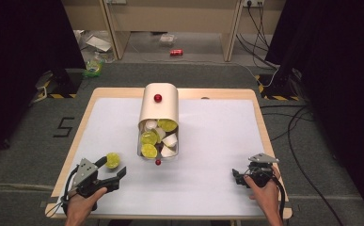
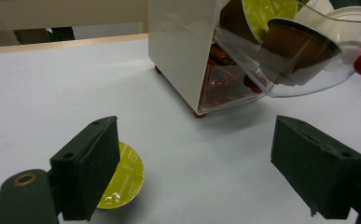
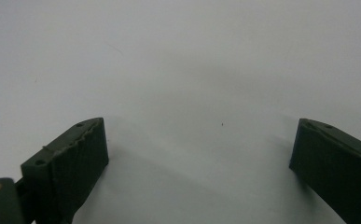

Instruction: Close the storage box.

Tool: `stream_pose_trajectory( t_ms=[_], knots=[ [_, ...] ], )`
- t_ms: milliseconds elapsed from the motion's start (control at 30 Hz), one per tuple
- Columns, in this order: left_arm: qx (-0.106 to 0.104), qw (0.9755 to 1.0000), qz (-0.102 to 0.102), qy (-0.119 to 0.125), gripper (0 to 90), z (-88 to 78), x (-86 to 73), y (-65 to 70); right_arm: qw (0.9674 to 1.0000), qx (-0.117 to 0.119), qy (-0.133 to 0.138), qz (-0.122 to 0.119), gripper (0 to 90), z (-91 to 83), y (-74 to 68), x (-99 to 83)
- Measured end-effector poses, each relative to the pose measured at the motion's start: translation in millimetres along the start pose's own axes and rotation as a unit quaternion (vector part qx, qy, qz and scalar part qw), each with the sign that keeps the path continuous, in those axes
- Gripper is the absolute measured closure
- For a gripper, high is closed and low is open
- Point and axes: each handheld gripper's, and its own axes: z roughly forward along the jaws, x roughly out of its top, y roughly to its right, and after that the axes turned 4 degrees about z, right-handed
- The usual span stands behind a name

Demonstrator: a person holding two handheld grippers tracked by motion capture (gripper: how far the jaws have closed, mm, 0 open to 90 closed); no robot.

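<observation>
Jaws of the left gripper (image 1: 116,176) stand wide apart at the near left of the worktop (image 1: 217,141), and we see nothing between them. Just beside its left jaw lies a yellow-green capsule (image 1: 113,160), also seen in the left gripper view (image 2: 122,179), tilted with its foil lid facing outward.

At mid-worktop stands the dispenser (image 1: 159,110), a cream box with rounded corners and a red knob (image 1: 157,98) on top. We read its long axis as running from the far edge toward us. Its clear drawer (image 1: 158,141) is pulled out on the near side and points at the person, a small red knob (image 1: 158,162) at its front. The drawer holds yellow-green and white capsules; the left gripper view adds a brown one (image 2: 299,49).

Right gripper (image 1: 238,178) rests at the near right, well apart from the dispenser, its jaws open over bare white surface.

White sheet covers the wooden worktop. Beyond it we see grey carpet, black curtains at both sides, cables, and a red can (image 1: 176,52) on the floor.
</observation>
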Motion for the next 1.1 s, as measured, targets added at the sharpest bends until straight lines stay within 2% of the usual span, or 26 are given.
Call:
stream_pose_trajectory(
  t_ms=[133,267,667,1000,1100],
  knots=[
    [-0.007,0.9999,-0.008,-0.001,15.7,-0.5,-0.6,0.9,1.0,0.0,0.0,0.0,4.3,0.0,0.0,0.0],
    [-0.011,0.9999,-0.007,0.0,15.6,-1.2,-1.3,5.7,1.0,-0.001,0.0,0.0,4.2,0.1,-0.1,0.0],
    [-0.017,0.9997,0.011,0.013,15.7,3.3,6.5,19.9,1.0,-0.001,0.0,-0.001,4.3,0.0,0.0,0.0],
    [-0.021,0.9993,0.026,0.018,16.5,16.1,18.2,31.6,1.0,0.0,0.0,0.0,4.2,0.0,-0.1,0.0],
    [-0.016,0.9992,0.03,0.018,17.1,18.9,20.7,32.9,1.0,0.0,0.0,0.0,4.3,0.0,-0.1,0.0]
  ],
)
